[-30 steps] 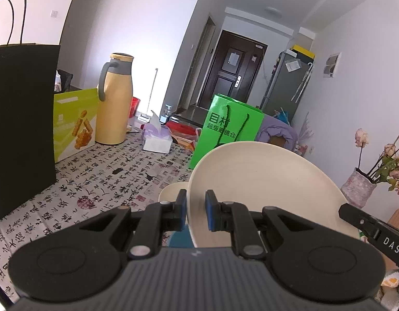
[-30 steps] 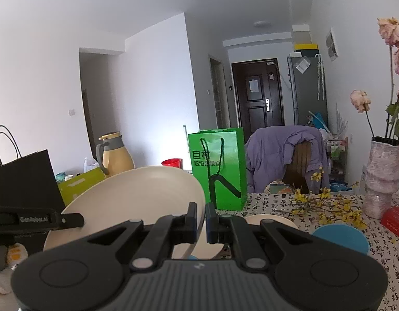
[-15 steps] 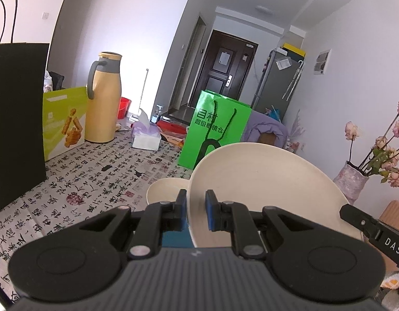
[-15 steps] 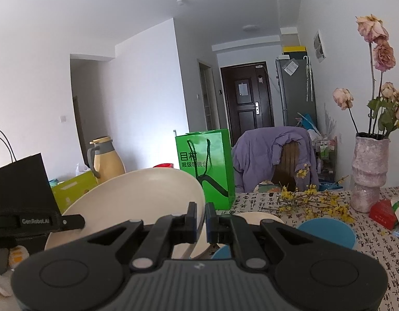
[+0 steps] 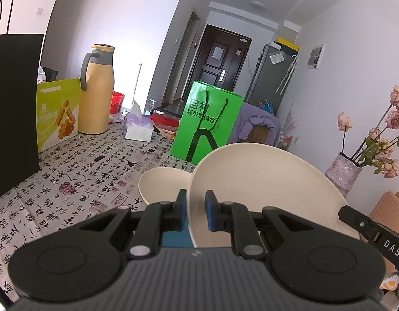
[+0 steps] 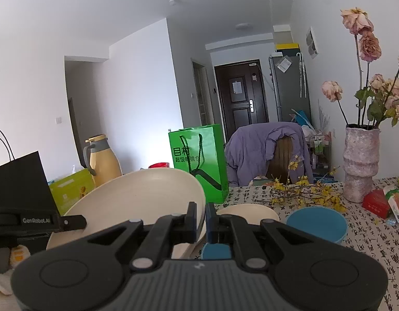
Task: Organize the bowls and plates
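Both claws clench one large cream plate [image 5: 264,181]: left gripper [image 5: 195,213] on its left rim, right gripper [image 6: 200,219] on its right; plate held above the cream bowl [image 6: 247,213]. Advice: lower level, both hands together, centre before releasing

Green paper bag [image 5: 207,124]: two rows of dark Chinese characters printed on its front; the upper row reads 目村, the lower row is partly crossed by the cord handle and not fully legible. The same bag and print show in the right wrist view [image 6: 198,160]. Right gripper [image 5: 380,235]: white letters "DAS" on its black arm. Left gripper [image 6: 38,220]: pale lettering "GenRobot.AI" on its black arm. Tablecloth [image 5: 77,181] on the worktop: printed all over with black brush-style Chinese characters and red seal stamps, too small to read singly.
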